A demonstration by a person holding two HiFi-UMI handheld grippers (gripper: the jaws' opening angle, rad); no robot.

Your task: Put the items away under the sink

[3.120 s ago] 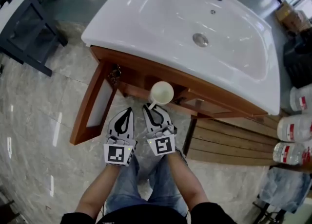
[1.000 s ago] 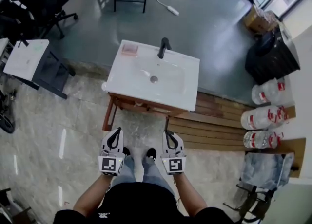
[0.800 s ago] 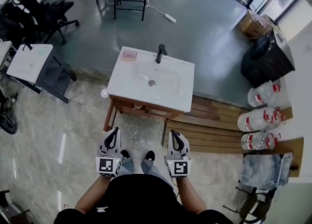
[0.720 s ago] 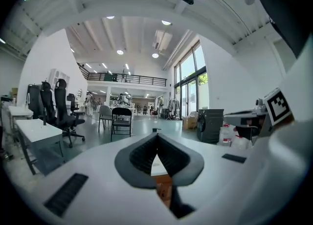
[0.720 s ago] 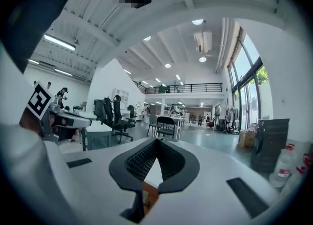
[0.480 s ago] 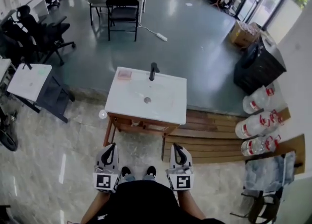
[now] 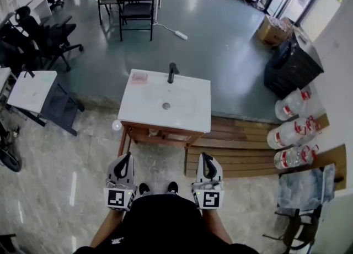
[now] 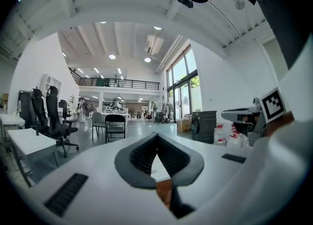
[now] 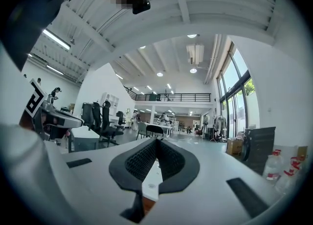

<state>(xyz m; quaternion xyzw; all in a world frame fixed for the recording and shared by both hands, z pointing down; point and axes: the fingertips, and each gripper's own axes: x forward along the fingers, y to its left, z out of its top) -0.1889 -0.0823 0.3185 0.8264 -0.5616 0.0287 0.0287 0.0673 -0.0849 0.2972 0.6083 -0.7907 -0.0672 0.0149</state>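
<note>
Sink (image 7: 138, 107) stands well beyond left tongs (image 7: 127, 157) and right tongs (image 7: 206, 157), both closed.

A white sink (image 7: 185, 104) on a wooden stand (image 7: 160, 135) stands upright on the floor, with a small round white thing (image 7: 116, 126) just beside the stand's front left corner.
</note>
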